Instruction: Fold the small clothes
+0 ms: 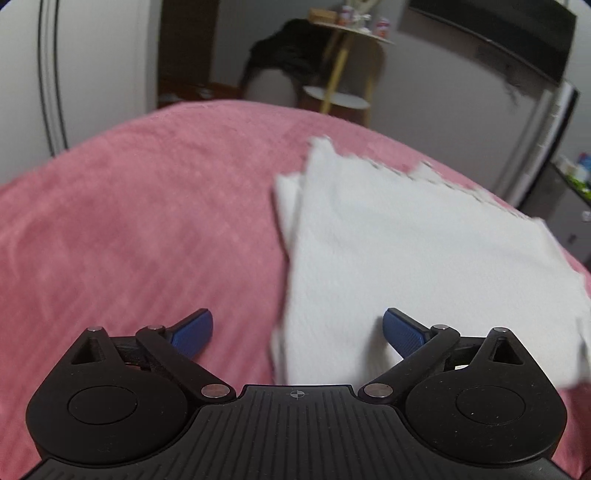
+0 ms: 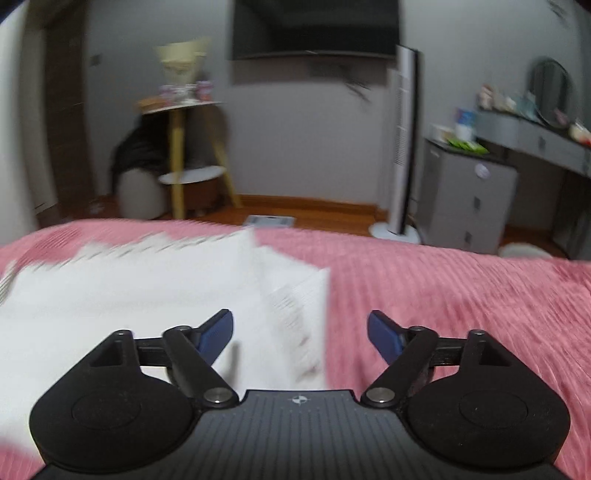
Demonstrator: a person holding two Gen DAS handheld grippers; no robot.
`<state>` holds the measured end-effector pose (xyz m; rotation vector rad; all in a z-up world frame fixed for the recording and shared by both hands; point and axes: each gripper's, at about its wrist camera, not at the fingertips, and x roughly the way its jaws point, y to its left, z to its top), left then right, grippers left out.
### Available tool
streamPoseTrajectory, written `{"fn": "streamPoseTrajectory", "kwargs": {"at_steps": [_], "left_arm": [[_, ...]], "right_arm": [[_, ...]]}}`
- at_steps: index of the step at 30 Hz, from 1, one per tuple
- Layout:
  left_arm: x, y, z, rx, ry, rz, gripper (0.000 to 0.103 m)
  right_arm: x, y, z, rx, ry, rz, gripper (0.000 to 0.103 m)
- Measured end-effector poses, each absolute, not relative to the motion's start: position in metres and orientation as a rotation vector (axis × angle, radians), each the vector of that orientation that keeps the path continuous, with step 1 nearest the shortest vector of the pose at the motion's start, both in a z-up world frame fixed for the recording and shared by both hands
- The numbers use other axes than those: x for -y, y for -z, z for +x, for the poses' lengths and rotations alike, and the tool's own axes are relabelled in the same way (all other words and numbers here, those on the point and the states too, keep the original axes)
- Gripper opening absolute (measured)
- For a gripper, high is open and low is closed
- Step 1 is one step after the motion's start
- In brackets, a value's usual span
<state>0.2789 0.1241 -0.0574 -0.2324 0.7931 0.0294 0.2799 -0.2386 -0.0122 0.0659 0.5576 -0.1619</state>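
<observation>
Left gripper (image 1: 297, 334) and right gripper (image 2: 300, 334) both wide, empty, over white garment (image 1: 406, 251) on pink bedspread (image 1: 147, 221); pinch corners squarely, fold evenly.

white cloth (image 2: 129, 295) motion-blurred, its left part cut off

Counts, both wrist views:
- White cloth (image 1: 406, 251): 1, folded; at least 2 layers show at its edge.
- Pink blanket (image 1: 147, 221): 1.
- Grippers: 2, left gripper (image 1: 297, 332) and right gripper (image 2: 300, 332), 2 blue fingers each.
- Side table (image 2: 177, 147): 1, with 2 shelves.
- TV (image 2: 314, 26): 1.
- Round mirror (image 2: 552, 88): 1.
</observation>
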Motion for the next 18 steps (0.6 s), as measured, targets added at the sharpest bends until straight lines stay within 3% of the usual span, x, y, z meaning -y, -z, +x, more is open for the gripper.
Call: {"fn": "streamPoseTrajectory", "kwargs": {"at_steps": [2,4,5,7,13,18], "left_arm": [[-0.127,0.066,0.279,-0.847,-0.048,-0.254,0.098],[-0.129,0.063,0.274,-0.843,-0.034,-0.263,0.095],[-0.131,0.061,0.273,-0.852,-0.03,-0.265,0.088],[-0.141,0.057,0.272,-0.861,-0.028,-0.301,0.087],[-0.17,0.059,0.279,-0.854,-0.033,-0.502,0.09],[-0.162,0.062,0.295,-0.845,0.035,-0.486,0.091]], "right_arm": [[0.233,0.019,0.273,-0.604,0.104,0.038,0.05],[0.234,0.032,0.278,-0.688,0.136,0.007,0.042],[0.238,0.037,0.28,-0.722,0.181,-0.014,0.044],[0.247,0.035,0.279,-0.744,0.258,-0.01,0.048],[0.229,-0.01,0.255,-0.69,0.285,0.022,0.048],[0.189,-0.024,0.242,-0.629,0.07,0.071,0.048]]}}
